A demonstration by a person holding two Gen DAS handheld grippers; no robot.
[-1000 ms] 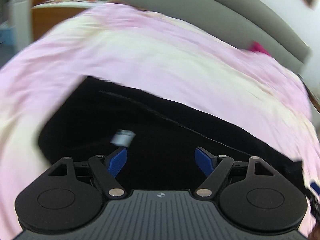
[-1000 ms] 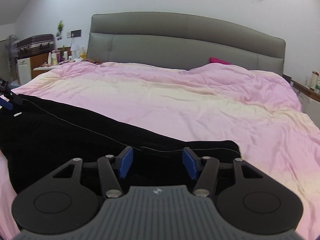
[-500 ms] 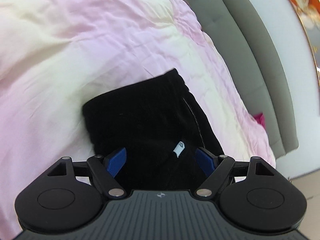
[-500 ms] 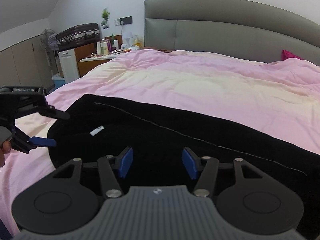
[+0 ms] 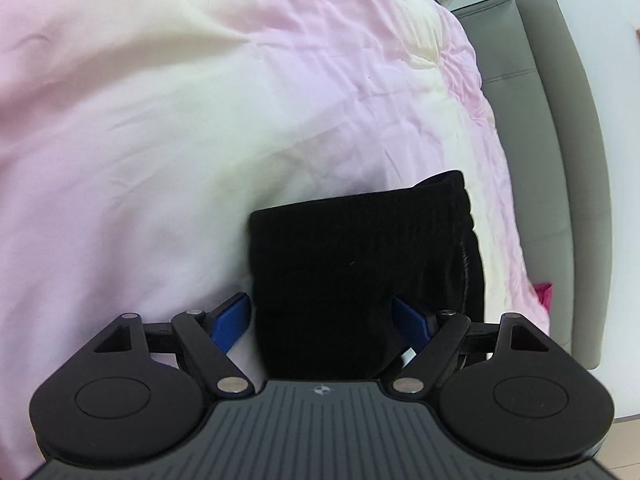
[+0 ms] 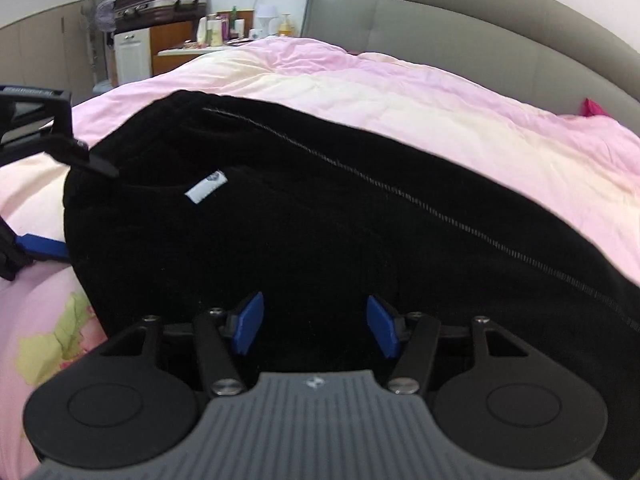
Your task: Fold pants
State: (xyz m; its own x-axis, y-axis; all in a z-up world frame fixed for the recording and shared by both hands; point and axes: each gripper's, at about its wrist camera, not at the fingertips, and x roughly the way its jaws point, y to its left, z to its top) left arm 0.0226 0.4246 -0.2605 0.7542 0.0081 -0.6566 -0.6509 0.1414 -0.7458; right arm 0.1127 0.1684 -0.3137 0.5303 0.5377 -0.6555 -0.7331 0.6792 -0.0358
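one pants (image 6: 320, 232), two grippers (image 5: 322, 320), one suitcase (image 6: 160, 0)

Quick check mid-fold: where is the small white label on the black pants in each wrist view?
Left wrist view: only a white sliver shows low right, beside the right blue pad; probably the label, too hidden to confirm.
Right wrist view: the white label lies left of centre on the pants, near the left hand-held gripper at the left edge.
Shared landmark: the grey headboard.

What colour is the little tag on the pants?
White, with a small bluish mark: label on black pants; right wrist view.
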